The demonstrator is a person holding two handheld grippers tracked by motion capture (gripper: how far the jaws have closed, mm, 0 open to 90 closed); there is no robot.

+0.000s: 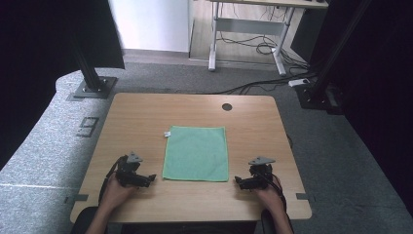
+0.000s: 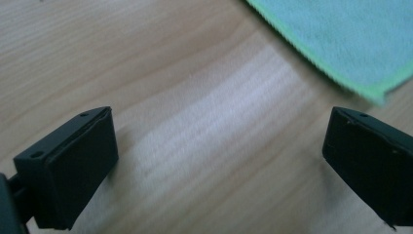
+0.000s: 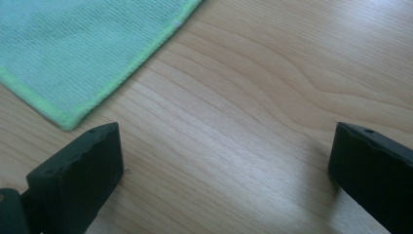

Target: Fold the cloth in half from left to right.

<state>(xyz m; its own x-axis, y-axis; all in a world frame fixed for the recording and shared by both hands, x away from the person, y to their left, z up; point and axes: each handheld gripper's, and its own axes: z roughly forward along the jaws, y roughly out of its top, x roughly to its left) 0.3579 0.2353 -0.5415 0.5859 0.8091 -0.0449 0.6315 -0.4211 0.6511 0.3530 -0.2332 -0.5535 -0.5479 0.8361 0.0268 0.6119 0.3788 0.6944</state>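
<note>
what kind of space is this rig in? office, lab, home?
Most likely a lab or office workspace set up for recording: a wooden table with a cable grommet hole, black frame posts on grey carpet, and a sit-stand desk with loose cables behind.

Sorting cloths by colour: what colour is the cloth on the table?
Mint green cloth with a brighter green hem, clearest in the right gripper view.

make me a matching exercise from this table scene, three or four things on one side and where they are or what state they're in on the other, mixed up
1. cloth
2. left gripper
3. right gripper
4. round hole

A. far edge of the table
B. open, by the cloth's near right corner
C. flat, mid-table
D. open, by the cloth's near left corner

Pairs: 1-C, 2-D, 3-B, 4-A
</note>
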